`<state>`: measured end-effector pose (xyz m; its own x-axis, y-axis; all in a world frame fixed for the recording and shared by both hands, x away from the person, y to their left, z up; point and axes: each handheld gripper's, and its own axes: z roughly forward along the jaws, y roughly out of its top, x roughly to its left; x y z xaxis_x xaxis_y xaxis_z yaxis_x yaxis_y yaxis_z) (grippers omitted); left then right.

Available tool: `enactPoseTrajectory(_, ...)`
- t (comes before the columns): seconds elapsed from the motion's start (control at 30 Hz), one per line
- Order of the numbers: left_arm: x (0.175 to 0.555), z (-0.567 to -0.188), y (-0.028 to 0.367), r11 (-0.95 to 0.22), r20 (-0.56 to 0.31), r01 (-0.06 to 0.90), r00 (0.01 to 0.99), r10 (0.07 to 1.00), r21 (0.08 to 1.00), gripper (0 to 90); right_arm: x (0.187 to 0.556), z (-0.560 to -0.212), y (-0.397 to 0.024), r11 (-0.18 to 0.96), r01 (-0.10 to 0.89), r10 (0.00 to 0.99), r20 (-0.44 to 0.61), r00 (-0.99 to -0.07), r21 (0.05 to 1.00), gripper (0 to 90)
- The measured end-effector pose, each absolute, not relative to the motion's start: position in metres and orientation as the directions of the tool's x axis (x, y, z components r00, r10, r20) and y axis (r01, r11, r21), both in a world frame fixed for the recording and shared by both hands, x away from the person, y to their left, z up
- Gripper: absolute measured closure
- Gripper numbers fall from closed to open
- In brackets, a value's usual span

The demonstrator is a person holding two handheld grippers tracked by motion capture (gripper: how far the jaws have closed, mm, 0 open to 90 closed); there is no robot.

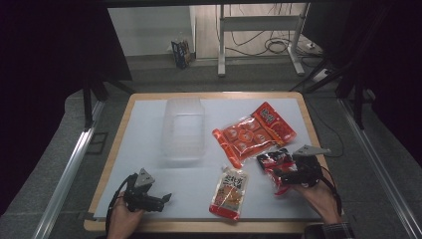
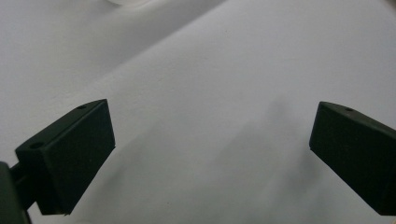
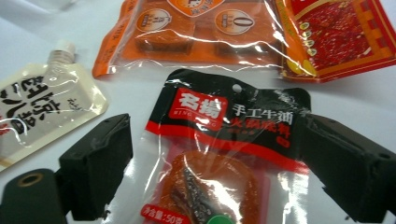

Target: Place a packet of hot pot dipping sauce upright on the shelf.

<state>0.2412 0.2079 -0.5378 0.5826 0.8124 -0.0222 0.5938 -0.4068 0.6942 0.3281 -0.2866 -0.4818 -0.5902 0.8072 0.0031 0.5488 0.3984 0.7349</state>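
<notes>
A black and red snack packet lies flat on the white table at the front right, also seen from above. My right gripper straddles its lower part with one jaw on each side, close to its edges; a thin gap shows at the left jaw, so it is open. From above the right gripper points left over that packet. My left gripper rests at the front left, open, and its jaws stand wide over bare white surface.
An orange bag of cubes and a red packet lie just beyond the snack packet. A white spout pouch lies at the front middle. A clear plastic box stands mid-table. The wooden table edge runs along the front.
</notes>
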Motion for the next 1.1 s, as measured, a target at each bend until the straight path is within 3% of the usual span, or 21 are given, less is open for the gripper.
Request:
enactPoseTrajectory(0.37,0.24,-0.538,0.205,-0.421,-0.002,0.584,0.587,0.81,0.694,0.2,0.339,-0.478,-0.287,0.46,0.54,0.795,-0.057,-0.604,0.705,17.0)
enactPoseTrajectory(0.6,0.24,-0.537,0.204,-0.432,0.008,0.581,0.591,0.807,0.69,0.2,0.354,-0.473,-0.298,0.419,0.576,0.82,-0.02,-0.573,0.702,20.5)
enactPoseTrajectory(1.1,0.24,-0.538,0.202,-0.448,0.022,0.579,0.596,0.803,0.681,0.3,0.39,-0.469,-0.308,0.388,0.61,0.852,-0.017,-0.524,0.691,17.2)
